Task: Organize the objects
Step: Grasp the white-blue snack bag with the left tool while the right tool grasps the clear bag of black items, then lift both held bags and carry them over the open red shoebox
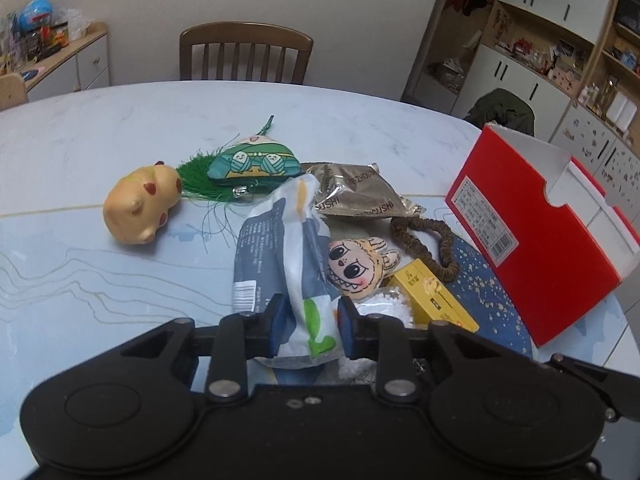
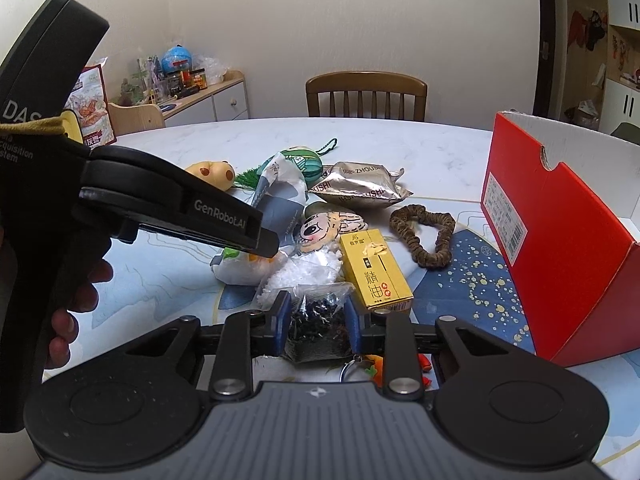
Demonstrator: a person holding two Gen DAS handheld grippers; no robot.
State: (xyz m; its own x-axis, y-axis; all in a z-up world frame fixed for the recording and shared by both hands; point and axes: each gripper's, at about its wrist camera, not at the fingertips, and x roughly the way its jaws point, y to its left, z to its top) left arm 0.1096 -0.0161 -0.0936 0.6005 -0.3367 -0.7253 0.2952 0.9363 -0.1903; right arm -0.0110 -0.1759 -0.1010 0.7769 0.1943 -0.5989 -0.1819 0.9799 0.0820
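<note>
Left tool (image 1: 307,327) grips a white-blue packet (image 1: 286,256), right tool (image 2: 317,322) a dark-bits bag (image 2: 316,316), beside the tilted red box (image 2: 560,232).

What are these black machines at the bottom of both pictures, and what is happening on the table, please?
They are hand-held grippers, one in each of a person's hands, each with its own camera. The left camera shows the left gripper closed on a blue-white packet. The right camera shows the right gripper closed on a clear bag of dark bits. On the table lie a yellow toy, a yellow box, a brown scrunchie and an open red box.
</note>
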